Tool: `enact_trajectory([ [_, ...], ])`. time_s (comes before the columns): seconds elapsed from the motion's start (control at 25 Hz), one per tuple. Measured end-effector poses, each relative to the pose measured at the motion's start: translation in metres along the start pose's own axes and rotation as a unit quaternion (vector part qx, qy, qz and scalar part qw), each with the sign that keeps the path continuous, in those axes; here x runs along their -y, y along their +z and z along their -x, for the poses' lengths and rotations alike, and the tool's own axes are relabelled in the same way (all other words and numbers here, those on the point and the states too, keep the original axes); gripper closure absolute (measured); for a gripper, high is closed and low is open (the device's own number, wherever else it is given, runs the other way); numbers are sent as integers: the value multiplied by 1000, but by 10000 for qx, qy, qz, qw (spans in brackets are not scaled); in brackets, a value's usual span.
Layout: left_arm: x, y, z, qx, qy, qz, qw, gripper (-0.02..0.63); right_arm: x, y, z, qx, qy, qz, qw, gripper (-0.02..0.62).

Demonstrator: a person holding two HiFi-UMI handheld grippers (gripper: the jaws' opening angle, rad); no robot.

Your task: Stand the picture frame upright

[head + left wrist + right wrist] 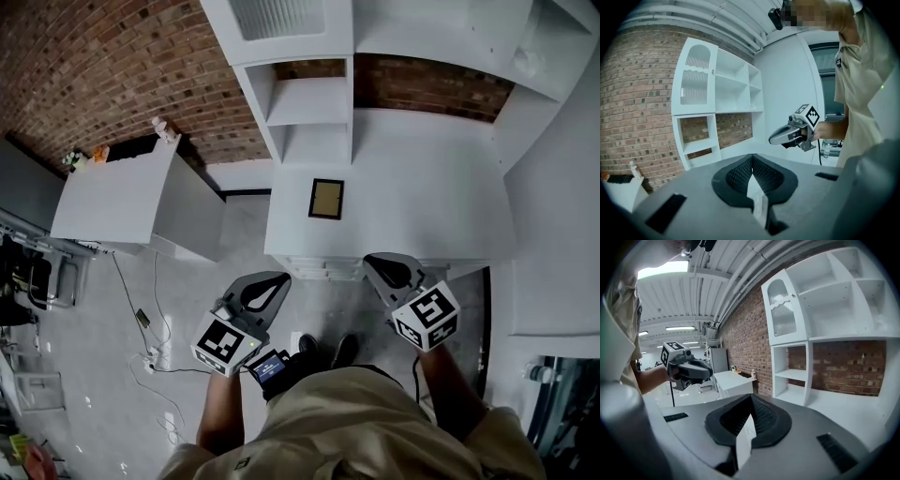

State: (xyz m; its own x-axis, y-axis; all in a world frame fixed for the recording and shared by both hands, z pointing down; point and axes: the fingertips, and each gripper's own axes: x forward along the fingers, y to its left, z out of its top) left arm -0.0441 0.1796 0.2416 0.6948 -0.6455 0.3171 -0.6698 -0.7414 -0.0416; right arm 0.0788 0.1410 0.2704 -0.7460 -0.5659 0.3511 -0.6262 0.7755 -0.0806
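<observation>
The picture frame [326,198], dark-edged with a tan middle, lies flat on the white desk [427,211] in the head view, near its front left. Neither gripper view shows it. My left gripper [277,279] hangs over the floor just short of the desk's front edge, below and left of the frame. Its jaws are shut with nothing in them [752,158]. My right gripper [374,262] is at the desk's front edge, right of the frame, also shut and empty [751,397]. Each gripper shows in the other's view: the right gripper [777,137] and the left gripper [704,371].
A white shelf unit [309,103] rises at the back of the desk against a brick wall [112,66]. A lower white cabinet [117,192] with small bottles stands to the left. Cables and a power strip [155,356] lie on the floor by my feet.
</observation>
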Motion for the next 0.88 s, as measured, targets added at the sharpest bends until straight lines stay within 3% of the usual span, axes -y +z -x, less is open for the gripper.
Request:
enact_trajectory([
  [0.32,-54,-2,-54,-20,-390,-18,9992,598,47,-4,-36,-167,-323,-218,9991,592],
  [0.88,-160,5,-116,316,-1289,-118,9911,598,91,39,-112,-294,-1174,-236,9924,592],
])
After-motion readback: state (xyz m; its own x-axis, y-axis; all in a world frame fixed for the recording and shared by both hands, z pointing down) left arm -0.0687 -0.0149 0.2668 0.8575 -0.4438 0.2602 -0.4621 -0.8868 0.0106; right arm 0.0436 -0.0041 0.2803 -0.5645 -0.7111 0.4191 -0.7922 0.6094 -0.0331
